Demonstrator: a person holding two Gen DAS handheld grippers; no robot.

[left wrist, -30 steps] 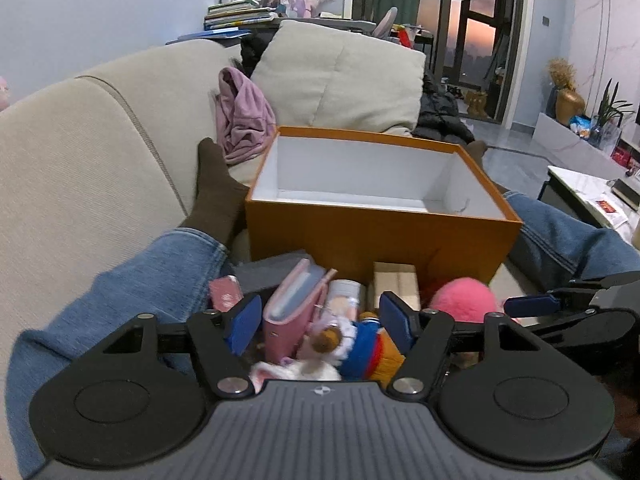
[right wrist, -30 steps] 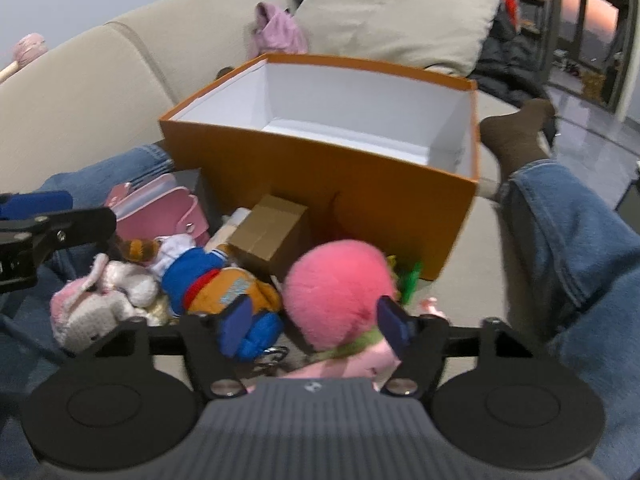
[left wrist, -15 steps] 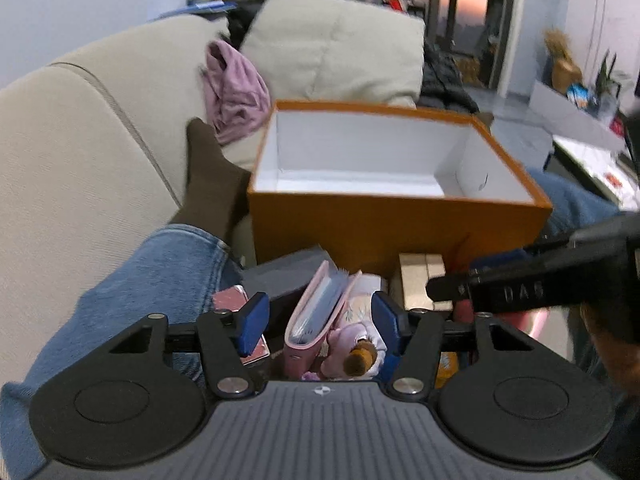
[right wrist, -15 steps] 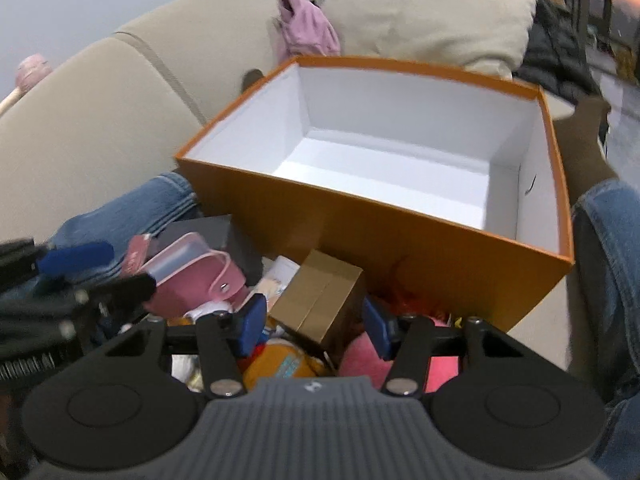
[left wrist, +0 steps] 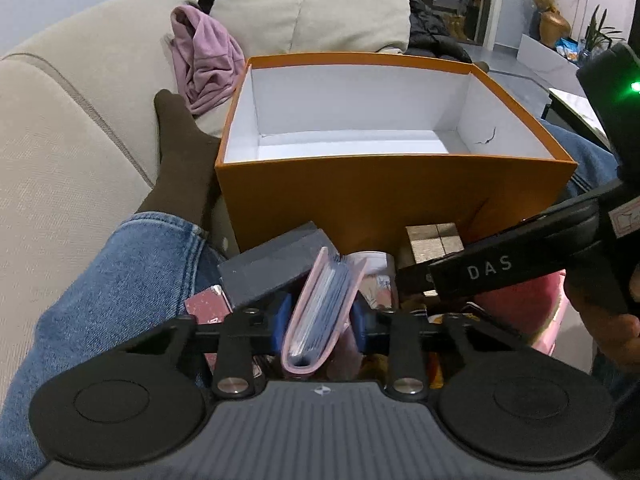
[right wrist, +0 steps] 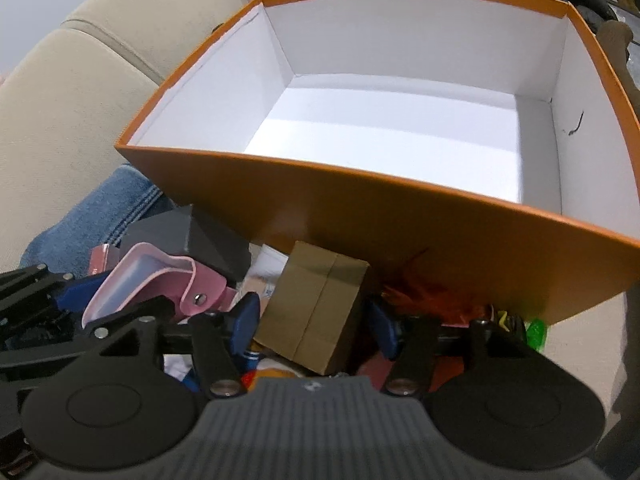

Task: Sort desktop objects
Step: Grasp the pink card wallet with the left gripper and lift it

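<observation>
Both tools have dropped from over the toys: left tool closing around the wallet; right tool, opening, straddles the carton.

two black hand-held grippers, and a person in blue jeans and dark brown socks

the left black plastic gripper has a ribbed grey top plate, two round black discs at its sides, silver screws on its linkage arms and blue pads on its jaws. the right black plastic gripper is built the same; seen from the left wrist its arm bears white letters "das", with a green light on its body. the person wears faded blue denim jeans and a dark brown sock.
</observation>
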